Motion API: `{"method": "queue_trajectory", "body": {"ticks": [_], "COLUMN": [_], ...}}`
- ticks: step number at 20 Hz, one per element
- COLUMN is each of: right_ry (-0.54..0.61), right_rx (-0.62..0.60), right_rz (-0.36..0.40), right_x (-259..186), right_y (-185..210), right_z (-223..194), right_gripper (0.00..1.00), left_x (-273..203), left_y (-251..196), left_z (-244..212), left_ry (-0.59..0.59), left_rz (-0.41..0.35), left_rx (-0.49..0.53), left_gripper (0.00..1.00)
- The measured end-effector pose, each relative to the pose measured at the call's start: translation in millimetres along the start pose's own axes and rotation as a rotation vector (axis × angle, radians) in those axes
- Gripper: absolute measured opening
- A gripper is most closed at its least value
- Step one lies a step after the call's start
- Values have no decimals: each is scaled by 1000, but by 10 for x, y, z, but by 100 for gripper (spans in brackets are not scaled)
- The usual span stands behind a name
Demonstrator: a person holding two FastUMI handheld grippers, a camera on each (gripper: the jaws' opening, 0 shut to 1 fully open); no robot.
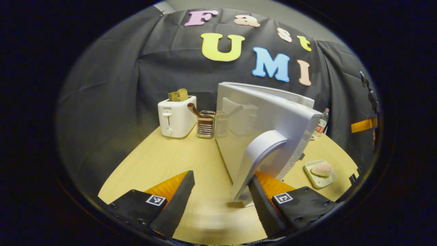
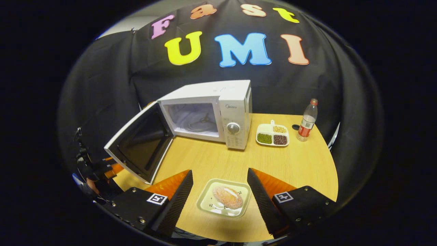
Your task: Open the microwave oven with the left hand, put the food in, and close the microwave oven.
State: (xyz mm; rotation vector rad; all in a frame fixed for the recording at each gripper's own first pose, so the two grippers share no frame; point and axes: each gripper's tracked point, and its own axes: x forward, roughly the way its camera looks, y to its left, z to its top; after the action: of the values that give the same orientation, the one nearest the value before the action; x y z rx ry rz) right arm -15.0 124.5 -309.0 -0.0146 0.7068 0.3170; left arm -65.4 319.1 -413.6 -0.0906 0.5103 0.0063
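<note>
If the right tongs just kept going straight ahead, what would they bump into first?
Most likely the small plate with the bread, lying between the open right tongs; beyond it, probably the microwave, though depth is unclear.

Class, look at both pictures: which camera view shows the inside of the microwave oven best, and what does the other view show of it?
The right gripper view: the microwave oven faces the camera with its door swung open, so the cavity shows. The left gripper view shows the door's outer face and handle, hiding the cavity.
</note>
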Motion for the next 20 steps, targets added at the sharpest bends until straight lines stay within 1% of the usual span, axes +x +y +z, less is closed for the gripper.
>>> {"method": "queue_trajectory", "body": {"ticks": [2, 5, 7, 8, 9, 10, 12, 13, 16, 18, 20], "right_ry": [92, 185, 235, 257, 273, 287, 311, 323, 360, 390, 412], "right_rx": [-30, -82, -127, -147, -169, -189, -214, -225, -251, -257, -252], "right_rz": [8, 17, 25, 35, 40, 45, 57, 65, 93, 112, 151], "right_x": [184, 428, 566, 635, 699, 762, 864, 906, 1027, 1090, 1138], "right_y": [-85, -150, -175, -175, -181, -189, -194, -203, -219, -237, -215], "right_z": [-283, -600, -779, -837, -872, -905, -959, -976, -1072, -1148, -1228], "right_gripper": [97, 98, 97, 94, 98, 98, 98, 98, 98, 98, 98], "left_x": [-14, -143, -293, -385, -478, -590, -835, -944, -1198, -1274, -1334], "left_y": [97, 199, 213, 210, 183, 132, 27, -19, -266, -459, -631], "left_z": [3, 53, 175, 249, 355, 468, 843, 1053, 1665, 1979, 2280], "left_ry": [6, -6, -36, -55, -74, -96, -175, -216, -330, -376, -417], "left_rz": [-6, -11, -7, 2, 6, 14, 37, 54, 67, 66, 75], "left_rx": [4, 9, -9, -15, -21, -20, -13, -5, -3, 3, 24], "left_gripper": [99, 99, 97, 96, 96, 96, 94, 96, 95, 95, 94]}}
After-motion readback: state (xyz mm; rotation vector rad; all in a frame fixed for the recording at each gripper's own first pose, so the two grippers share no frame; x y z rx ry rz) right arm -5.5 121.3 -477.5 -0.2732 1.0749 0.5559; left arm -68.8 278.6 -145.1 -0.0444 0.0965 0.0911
